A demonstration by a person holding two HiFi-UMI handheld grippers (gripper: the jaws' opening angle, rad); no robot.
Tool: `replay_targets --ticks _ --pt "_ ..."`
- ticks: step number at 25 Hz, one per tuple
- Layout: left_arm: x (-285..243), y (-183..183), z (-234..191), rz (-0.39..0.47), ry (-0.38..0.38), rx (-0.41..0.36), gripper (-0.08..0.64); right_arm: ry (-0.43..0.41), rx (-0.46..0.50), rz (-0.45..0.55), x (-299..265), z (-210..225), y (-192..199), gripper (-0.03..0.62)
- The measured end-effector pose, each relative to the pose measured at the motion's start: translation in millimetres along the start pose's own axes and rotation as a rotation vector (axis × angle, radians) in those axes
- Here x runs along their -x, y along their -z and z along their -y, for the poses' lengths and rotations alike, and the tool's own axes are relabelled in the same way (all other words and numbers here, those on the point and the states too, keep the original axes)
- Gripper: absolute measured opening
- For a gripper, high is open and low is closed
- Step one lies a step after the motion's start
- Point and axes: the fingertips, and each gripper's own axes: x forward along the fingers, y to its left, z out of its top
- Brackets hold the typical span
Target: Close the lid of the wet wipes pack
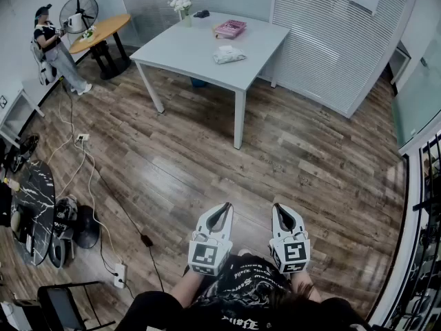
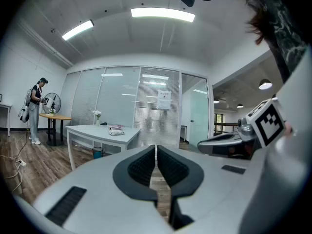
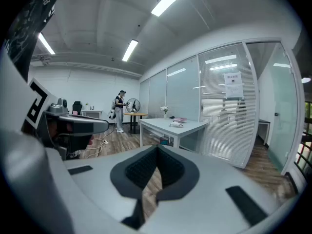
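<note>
Hovering over floor (image 1: 207, 158): L gripper (image 1: 223, 207), R gripper (image 1: 280, 208) shut, empty.

Grey left gripper (image 1: 223, 206), matching right gripper (image 1: 279, 207), black ribbed jaws, printed black shirt (image 1: 248, 289)

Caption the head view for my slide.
Shut, empty left claw and right claw above brown wood-plank floor, far from the pale grey rectangular table holding a white soft pack.
</note>
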Motion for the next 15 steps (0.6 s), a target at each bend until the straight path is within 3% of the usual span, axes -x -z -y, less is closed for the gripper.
replay_targets --ticks 6,15 --pt "8.0 3.5 -12.9 -0.011 -0.004 0.005 0.015 0.0 0.015 -0.013 -5.0 -9.2 -2.8 -0.003" --pt "20.6 7.2 -45.3 -0.019 0.014 -0.003 0.015 0.004 -0.047 0.027 -17.5 -39.8 -10.5 -0.002"
